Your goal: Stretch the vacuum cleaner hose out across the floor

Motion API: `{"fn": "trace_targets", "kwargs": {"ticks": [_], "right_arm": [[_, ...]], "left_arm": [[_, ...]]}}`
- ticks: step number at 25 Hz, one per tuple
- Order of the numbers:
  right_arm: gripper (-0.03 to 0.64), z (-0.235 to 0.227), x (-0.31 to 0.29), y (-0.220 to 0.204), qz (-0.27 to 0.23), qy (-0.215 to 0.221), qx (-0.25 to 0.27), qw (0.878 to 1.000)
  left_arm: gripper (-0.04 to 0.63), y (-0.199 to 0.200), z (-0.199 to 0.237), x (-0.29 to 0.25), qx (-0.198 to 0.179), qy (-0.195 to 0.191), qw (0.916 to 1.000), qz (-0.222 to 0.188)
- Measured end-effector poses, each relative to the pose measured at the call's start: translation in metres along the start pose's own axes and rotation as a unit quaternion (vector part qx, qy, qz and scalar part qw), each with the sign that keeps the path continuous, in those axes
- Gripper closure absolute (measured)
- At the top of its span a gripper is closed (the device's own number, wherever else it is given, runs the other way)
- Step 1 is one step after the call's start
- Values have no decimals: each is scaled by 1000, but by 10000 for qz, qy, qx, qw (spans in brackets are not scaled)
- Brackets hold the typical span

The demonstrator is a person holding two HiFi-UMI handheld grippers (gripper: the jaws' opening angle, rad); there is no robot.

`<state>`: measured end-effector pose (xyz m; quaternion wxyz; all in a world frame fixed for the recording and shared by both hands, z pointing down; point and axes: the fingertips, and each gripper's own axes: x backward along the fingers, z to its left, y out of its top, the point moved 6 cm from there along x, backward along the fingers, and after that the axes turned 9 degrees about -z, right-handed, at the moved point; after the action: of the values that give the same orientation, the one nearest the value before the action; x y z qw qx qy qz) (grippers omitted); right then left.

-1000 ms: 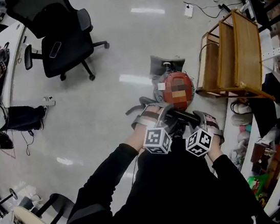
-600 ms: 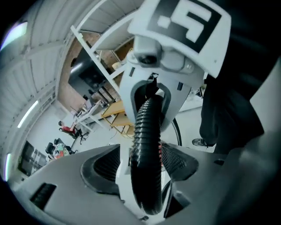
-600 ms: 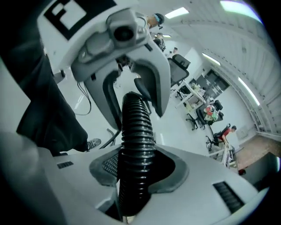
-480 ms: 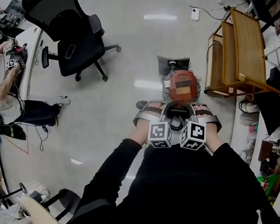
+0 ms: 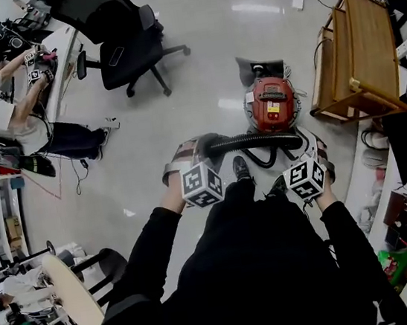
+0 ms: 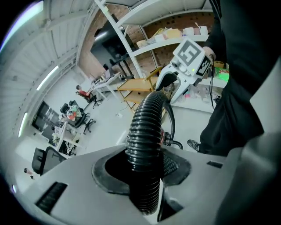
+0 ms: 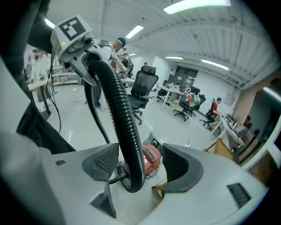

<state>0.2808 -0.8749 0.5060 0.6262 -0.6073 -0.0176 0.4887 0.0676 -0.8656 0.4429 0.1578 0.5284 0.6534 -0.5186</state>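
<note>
The left gripper (image 6: 145, 176) has a black ribbed hose (image 6: 147, 132) between its fingers (image 6: 70, 189). The fingers have just been closing and press on the hose from both sides. The hose rises out of the grip and bends over to the right gripper (image 6: 169, 85), topped by its marker cube. A person's dark clothing fills the right edge, with one shoe (image 6: 195, 145) on the pale floor (image 6: 107, 129). A wooden rack (image 6: 136, 90) stands behind.

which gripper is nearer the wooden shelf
Right. Right gripper, jaws just opened around the hose, is near the wooden shelf; left gripper, jaws just closed on the hose, is farther left.
</note>
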Motion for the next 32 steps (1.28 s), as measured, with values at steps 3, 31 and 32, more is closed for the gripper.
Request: {"fn": "trace_targets", "kwargs": {"ticks": [3, 31, 32], "right_arm": [[319, 14, -11, -31, 228, 127, -321, 9991], [433, 136, -7, 208, 287, -2019, 3575, 9114], [433, 137, -8, 210, 238, -1993, 3588, 9116]], "left_arm": [[437, 7, -7, 27, 56, 42, 10000, -41], [340, -86, 38, 150, 639, 572, 9535, -2890], [298, -70, 35, 138, 72, 551, 9591, -2775]]}}
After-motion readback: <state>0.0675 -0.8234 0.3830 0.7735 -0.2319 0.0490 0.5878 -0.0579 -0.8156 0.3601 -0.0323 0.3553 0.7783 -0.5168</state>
